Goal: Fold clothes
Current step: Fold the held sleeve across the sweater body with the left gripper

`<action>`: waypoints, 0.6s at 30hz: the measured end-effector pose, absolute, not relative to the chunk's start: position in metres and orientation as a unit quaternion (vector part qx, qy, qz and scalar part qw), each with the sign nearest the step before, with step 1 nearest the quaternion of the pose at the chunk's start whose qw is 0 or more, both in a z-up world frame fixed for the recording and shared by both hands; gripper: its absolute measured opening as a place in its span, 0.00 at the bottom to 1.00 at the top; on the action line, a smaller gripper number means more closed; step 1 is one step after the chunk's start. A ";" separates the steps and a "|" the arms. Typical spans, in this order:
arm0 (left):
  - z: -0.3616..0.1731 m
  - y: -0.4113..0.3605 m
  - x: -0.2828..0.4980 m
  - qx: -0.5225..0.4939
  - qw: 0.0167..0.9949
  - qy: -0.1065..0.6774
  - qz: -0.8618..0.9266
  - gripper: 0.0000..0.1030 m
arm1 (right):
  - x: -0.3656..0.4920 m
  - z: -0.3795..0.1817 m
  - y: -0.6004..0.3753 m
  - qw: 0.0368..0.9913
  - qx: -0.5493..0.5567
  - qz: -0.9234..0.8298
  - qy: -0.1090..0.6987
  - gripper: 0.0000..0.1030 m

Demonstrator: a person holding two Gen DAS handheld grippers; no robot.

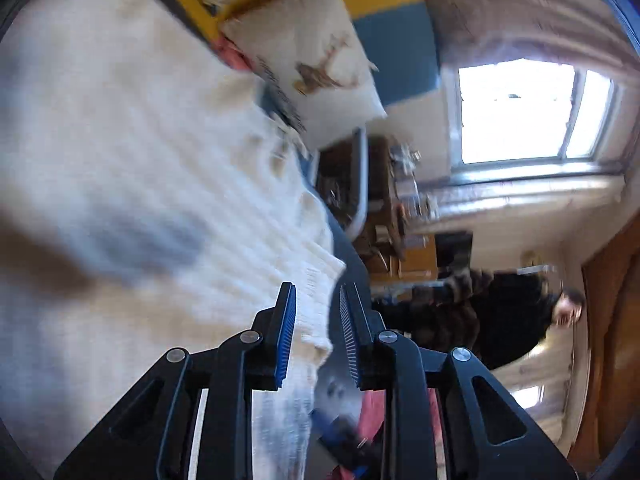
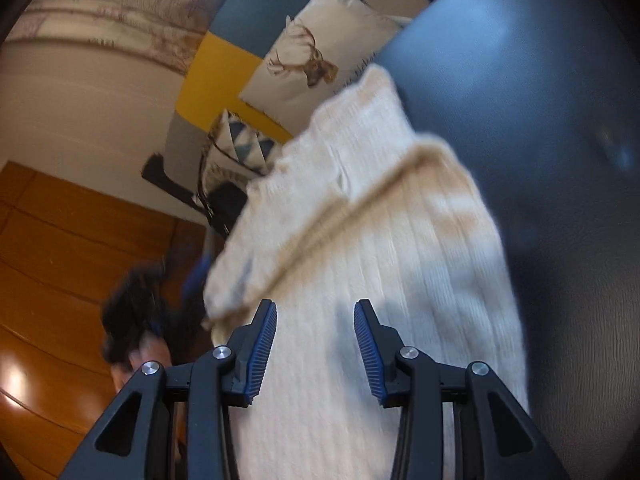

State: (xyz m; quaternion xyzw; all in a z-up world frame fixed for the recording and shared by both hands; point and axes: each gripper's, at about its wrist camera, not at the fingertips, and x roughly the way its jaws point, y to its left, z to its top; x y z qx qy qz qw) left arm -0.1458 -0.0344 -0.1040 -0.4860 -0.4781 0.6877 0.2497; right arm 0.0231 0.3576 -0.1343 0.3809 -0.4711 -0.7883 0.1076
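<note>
**Left gripper clear of the cream knit; fold needs squaring**

The left gripper (image 1: 318, 336) has its jaws parted, the blue pads standing off the cloth: the ribbed edge of the cream knit garment (image 1: 132, 168) passes between them, but neither pad appears to press on it. I read it as released. The right gripper (image 2: 315, 348) is likewise apart, hovering above the knit with nothing clamped; the cloth lies below its pads, not between them.

The garment lies on a dark blue padded surface (image 2: 540, 100), with one layer already turned over itself, giving a diagonal fold line (image 2: 360, 204) in the right wrist view. Its near ribbed edge (image 1: 320, 280) sits at the border of the surface. Both views are motion-blurred, so fine detail of the hem is uncertain.

Judgement on the step in hand: the garment appears part-folded. To do the next fold well, take the ribbed edge squarely, pads flat on a double layer, and carry it across low so the knit does not stretch or drag the lower layer. Keep the edge from slipping over the border.

Beyond: a stag-print cushion (image 2: 316, 56), a yellow and blue panel (image 2: 224, 76), a bright window (image 1: 524, 112), and a person in dark clothing (image 1: 500, 316) standing well apart.
</note>
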 end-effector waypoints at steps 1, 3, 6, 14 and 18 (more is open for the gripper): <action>-0.109 -0.050 -0.141 -0.483 0.238 -0.487 0.688 0.24 | 0.011 -0.131 0.363 0.106 0.368 -0.787 -0.484 0.40; -0.121 -0.080 -0.134 -0.476 0.215 -0.503 0.688 0.24 | -0.015 -0.126 0.374 0.107 0.350 -0.777 -0.512 0.40; -0.137 -0.115 -0.123 -0.470 0.190 -0.528 0.681 0.24 | -0.052 -0.132 0.380 0.092 0.371 -0.758 -0.529 0.40; -0.158 -0.140 -0.122 -0.466 0.173 -0.560 0.663 0.24 | -0.080 -0.158 0.369 0.091 0.407 -0.743 -0.524 0.42; -0.159 -0.147 -0.119 -0.445 0.176 -0.593 0.648 0.24 | -0.083 -0.166 0.357 0.087 0.428 -0.747 -0.501 0.42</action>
